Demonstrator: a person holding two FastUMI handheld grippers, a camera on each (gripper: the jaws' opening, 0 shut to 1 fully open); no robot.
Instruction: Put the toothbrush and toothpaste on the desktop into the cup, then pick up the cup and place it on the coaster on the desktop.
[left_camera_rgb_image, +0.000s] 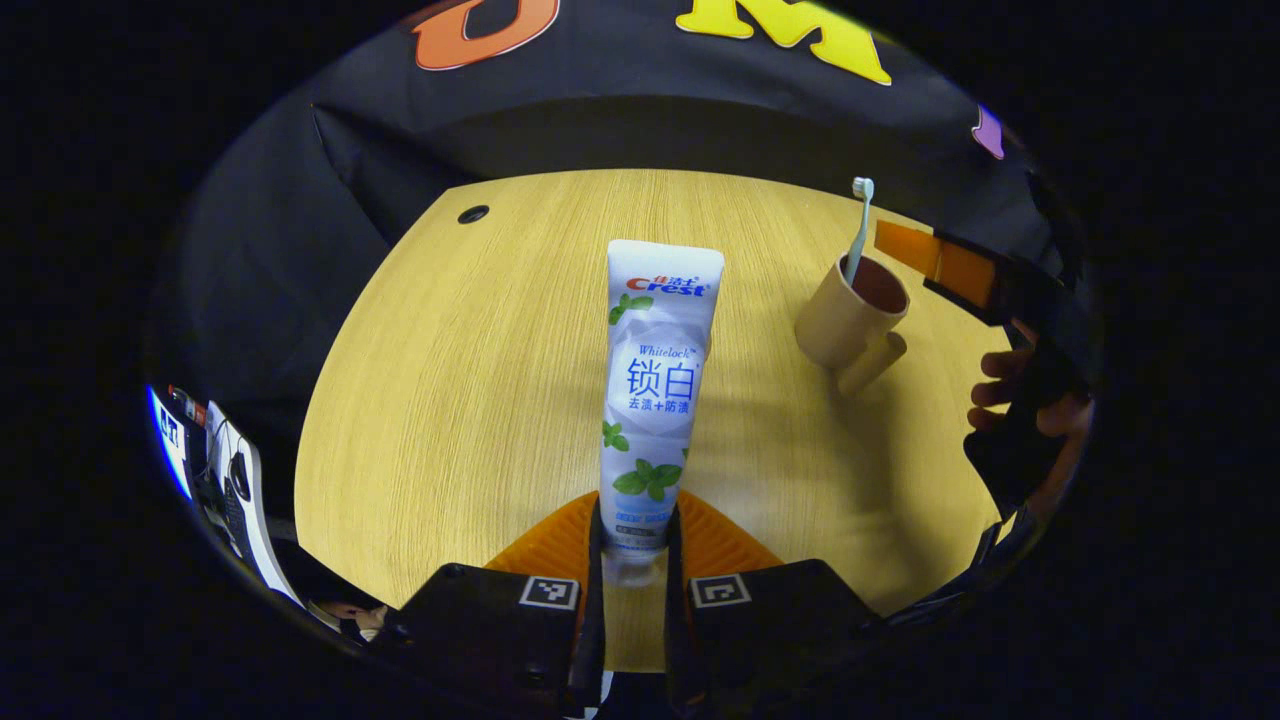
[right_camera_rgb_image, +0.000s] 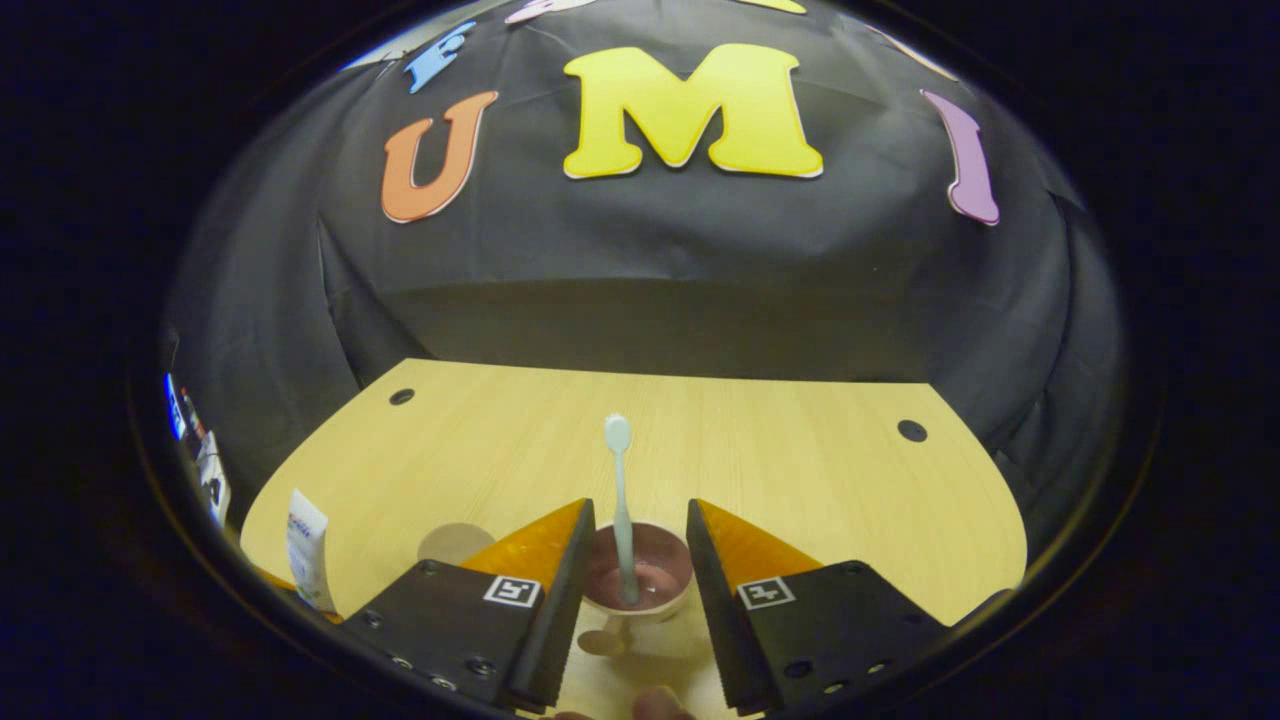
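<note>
We hold the toothpaste (left_camera_rgb_image: 655, 390) in the left claw (left_camera_rgb_image: 637, 560), both fingers pinching it near its cap end so the long tube stands out ahead of us over the desk (left_camera_rgb_image: 460, 380). Gripping it low leaves most of the tube free; we judge that suits dropping it into a narrow opening.

The cup (left_camera_rgb_image: 852, 318) stands on the desk to the right of the tube, handle toward us. The toothbrush (left_camera_rgb_image: 860, 225) already stands in it, bristles up, leaning on the rim. In the right gripper view we look down into the cup (right_camera_rgb_image: 640, 580) from just above, with the toothbrush (right_camera_rgb_image: 620, 500) rising between our fingers. The right claw (right_camera_rgb_image: 640, 570) is spread, one finger on either side of the cup and neither pressing on it. We judge it sits there to bracket the cup, ready to steady or take it.

A pale round disc (right_camera_rgb_image: 455, 542), likely the coaster, lies on the desk left of the cup, apart from it. So the cup is not on it yet, and the toothpaste (right_camera_rgb_image: 305, 548) remains outside the cup.
</note>
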